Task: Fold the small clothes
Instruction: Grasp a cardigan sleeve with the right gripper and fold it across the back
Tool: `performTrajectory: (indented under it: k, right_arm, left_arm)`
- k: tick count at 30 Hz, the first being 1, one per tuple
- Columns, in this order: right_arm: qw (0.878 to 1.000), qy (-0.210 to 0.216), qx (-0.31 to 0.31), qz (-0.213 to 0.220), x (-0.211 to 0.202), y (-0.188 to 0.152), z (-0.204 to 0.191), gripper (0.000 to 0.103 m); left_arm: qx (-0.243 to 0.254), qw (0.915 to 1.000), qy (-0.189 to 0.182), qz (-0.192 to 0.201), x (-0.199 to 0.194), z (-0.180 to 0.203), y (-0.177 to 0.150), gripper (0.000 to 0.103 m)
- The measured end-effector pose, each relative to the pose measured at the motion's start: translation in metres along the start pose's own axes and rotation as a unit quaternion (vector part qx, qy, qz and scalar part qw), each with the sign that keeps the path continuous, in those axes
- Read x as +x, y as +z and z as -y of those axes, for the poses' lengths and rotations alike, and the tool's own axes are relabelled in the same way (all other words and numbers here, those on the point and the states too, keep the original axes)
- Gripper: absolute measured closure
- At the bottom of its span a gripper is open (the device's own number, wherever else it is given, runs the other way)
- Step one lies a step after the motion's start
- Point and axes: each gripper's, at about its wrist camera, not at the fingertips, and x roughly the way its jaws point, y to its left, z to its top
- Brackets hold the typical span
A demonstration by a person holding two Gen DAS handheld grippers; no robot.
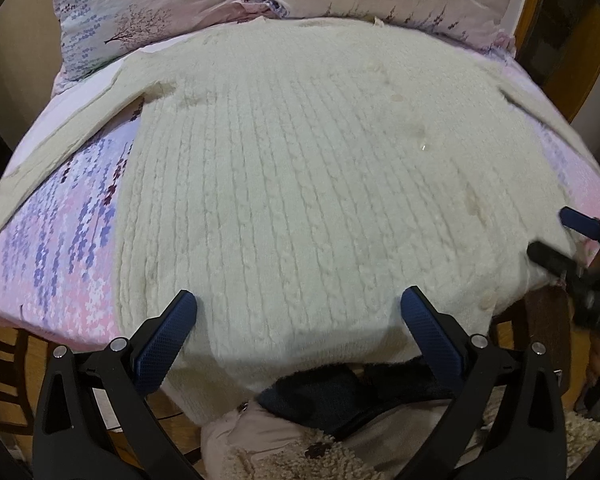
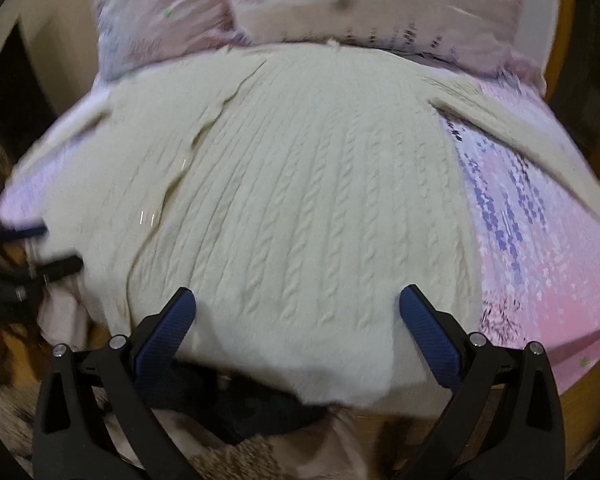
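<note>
Blue textured pads line the black fingers of the left claw [image 1: 298, 300], which stands wide apart over the near hem of a cream cable-knit cardigan [image 1: 320, 168], gripping nothing. The right claw [image 2: 298, 300] is spread just as wide above the hem on its own side, also holding nothing; its view is blurred.

Seen from the left wrist, the right claw pokes in at the right edge beside the cardigan's corner. Seen from the right wrist, the left claw shows at the left edge, near the hem.

The cardigan lies flat and face up on a pink bedsheet printed with purple flowers [image 1: 60, 248], its row of pale buttons [image 1: 422, 134] running down the front and both sleeves spread out to the sides. Its near hem hangs slightly over the bed's edge.

Beyond the collar, two pink floral pillows [image 1: 148, 4] lie at the head of the bed. Below the hem sits a dark garment [image 1: 320, 396] on beige fleecy fabric [image 1: 284, 456].
</note>
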Motion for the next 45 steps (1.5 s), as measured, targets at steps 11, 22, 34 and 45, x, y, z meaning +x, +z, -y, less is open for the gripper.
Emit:
performTrajectory:
  k: [11, 22, 34, 45]
  right_arm:
    - [0.944, 0.068, 0.314, 0.070, 0.014, 0.078, 0.166, 0.029]
    - [0.895, 0.076, 0.433, 0.075, 0.067, 0.111, 0.234, 0.052]
    - [0.841, -0.047, 0.522, 0.134, 0.040, 0.078, 0.308, 0.074]
    - [0.901, -0.082, 0.382, 0.186, 0.009, 0.147, 0.254, 0.098]
  left_arm:
    - [-0.039, 0.9976, -0.029, 0.049, 0.009, -0.033, 0.059, 0.001]
    - [-0.028, 0.9940, -0.061, 0.086, 0.027, -0.033, 0.117, 0.001]
    - [-0.035, 0.9880, -0.099, 0.113, 0.038, -0.040, 0.147, 0.001]
    - [-0.078, 0.9788, -0.119, 0.147, 0.038, -0.069, 0.151, 0.001]
